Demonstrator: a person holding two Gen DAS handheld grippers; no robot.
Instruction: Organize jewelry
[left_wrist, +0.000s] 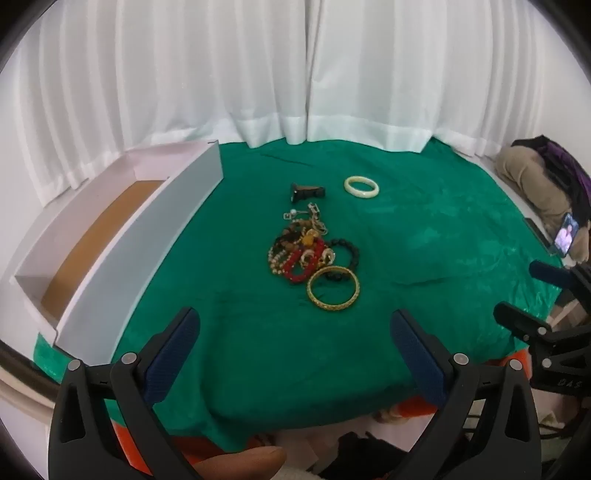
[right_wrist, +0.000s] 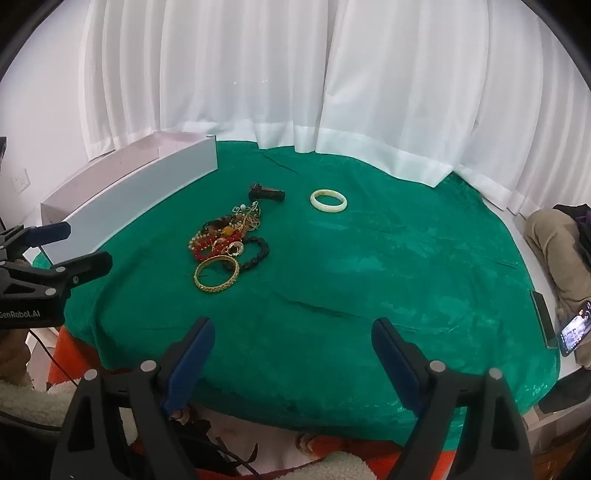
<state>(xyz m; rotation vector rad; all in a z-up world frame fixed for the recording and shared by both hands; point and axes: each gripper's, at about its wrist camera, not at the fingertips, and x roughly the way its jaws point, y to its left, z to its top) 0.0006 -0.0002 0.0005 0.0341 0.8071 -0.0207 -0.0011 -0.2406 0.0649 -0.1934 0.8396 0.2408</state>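
A tangled heap of jewelry (left_wrist: 306, 247) (right_wrist: 225, 236) lies mid-table on the green cloth (left_wrist: 424, 258): red, brown and black bead bracelets and chains. A gold bangle (left_wrist: 333, 288) (right_wrist: 217, 276) rests at its near edge. A pale jade bangle (left_wrist: 361, 187) (right_wrist: 328, 201) lies apart, farther back and to the right. A dark clip (left_wrist: 306, 192) (right_wrist: 266, 193) sits behind the heap. My left gripper (left_wrist: 295, 325) is open over the near cloth, short of the heap, nothing between its fingers. My right gripper (right_wrist: 293, 332) is open too, over bare cloth right of the heap.
A long white open box (left_wrist: 122, 236) (right_wrist: 147, 184) with a brown floor stands along the table's left side. White curtains hang behind. At the right edge a seated person's legs (right_wrist: 554, 243) and a lit phone (right_wrist: 574, 328) show. Orange fabric (left_wrist: 424, 408) pokes out under the near cloth edge.
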